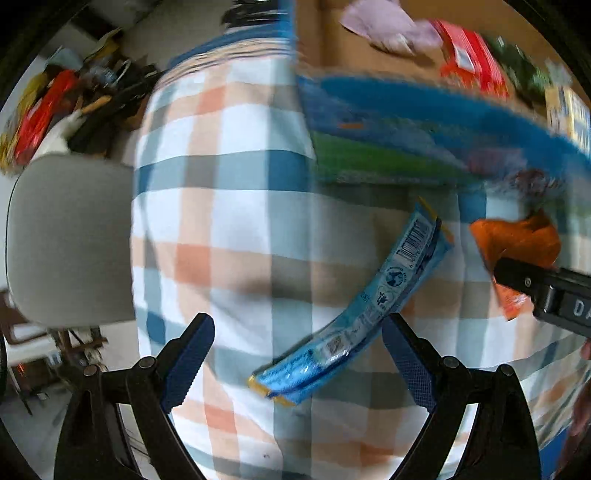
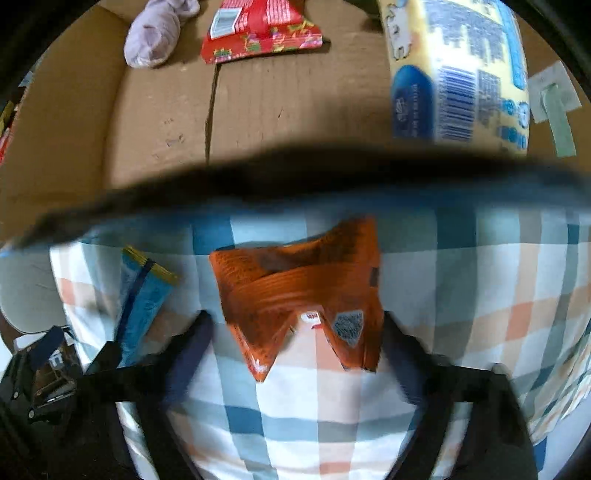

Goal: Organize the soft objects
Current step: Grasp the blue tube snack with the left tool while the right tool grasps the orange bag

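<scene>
— Two packets lie on the checked cloth [image 1: 229, 229]: a long blue wrapper [image 1: 354, 317] and a crumpled orange packet [image 2: 299, 291]. Where do the grippers stand?

— The left gripper [image 1: 297, 365] has its fingers spread wide, the near end of the blue wrapper lying between them, untouched as far as I can see. The right gripper [image 2: 297, 354] is also spread, with the orange packet's near corners sitting between its fingers; nothing is pinched yet. From the left wrist view the right gripper's body covers part of the orange packet, so I cannot tell contact there.

— And the destination?

— My guess is the cardboard box [image 2: 155, 118] on the far side, which already holds a lilac soft toy [image 2: 155, 35], a red packet [image 2: 258, 33] and a yellow and blue pack [image 2: 458, 70]. A dark blurred edge [image 2: 295, 173] runs between box and cloth.

— What could go wrong?

— Both views are smeared by motion, so a hasty close may catch only a thin corner of the orange packet, and the slick foil could slip out. The cloth is loose; fingers pressing low may pinch fabric with the packet and drag it. The blue wrapper lies slantwise across the left fingers, so a grip near its end would let it droop and swing.
</scene>
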{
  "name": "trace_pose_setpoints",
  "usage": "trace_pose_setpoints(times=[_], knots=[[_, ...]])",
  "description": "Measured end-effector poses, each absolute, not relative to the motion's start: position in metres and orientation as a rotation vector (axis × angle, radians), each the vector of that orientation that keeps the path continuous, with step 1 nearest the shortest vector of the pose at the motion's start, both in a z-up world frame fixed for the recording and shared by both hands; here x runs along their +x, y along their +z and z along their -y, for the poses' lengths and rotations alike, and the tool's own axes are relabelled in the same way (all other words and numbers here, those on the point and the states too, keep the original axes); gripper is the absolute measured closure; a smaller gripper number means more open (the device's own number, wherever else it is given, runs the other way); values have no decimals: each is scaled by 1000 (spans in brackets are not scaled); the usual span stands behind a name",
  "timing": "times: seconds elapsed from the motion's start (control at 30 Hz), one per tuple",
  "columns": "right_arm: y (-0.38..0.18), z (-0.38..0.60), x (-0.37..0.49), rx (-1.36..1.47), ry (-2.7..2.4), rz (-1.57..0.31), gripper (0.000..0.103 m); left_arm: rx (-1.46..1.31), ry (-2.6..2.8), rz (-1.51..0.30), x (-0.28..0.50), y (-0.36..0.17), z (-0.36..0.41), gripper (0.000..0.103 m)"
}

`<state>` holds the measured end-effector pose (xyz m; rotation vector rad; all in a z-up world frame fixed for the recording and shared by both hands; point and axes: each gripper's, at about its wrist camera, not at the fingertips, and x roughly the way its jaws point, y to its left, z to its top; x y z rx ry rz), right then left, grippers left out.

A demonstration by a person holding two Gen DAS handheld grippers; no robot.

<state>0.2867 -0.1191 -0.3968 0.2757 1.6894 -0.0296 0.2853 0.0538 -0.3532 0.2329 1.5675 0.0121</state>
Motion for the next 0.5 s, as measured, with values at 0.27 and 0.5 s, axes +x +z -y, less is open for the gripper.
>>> trace_pose_setpoints(times=[0.27, 0.5], knots=[[-395, 113, 270, 233, -10, -1727, 39, 279, -120, -1641, 281, -379, -32, 46], [-389, 119, 237, 260, 10, -1776, 43, 72, -118, -1773, 257, -382, -38, 57]])
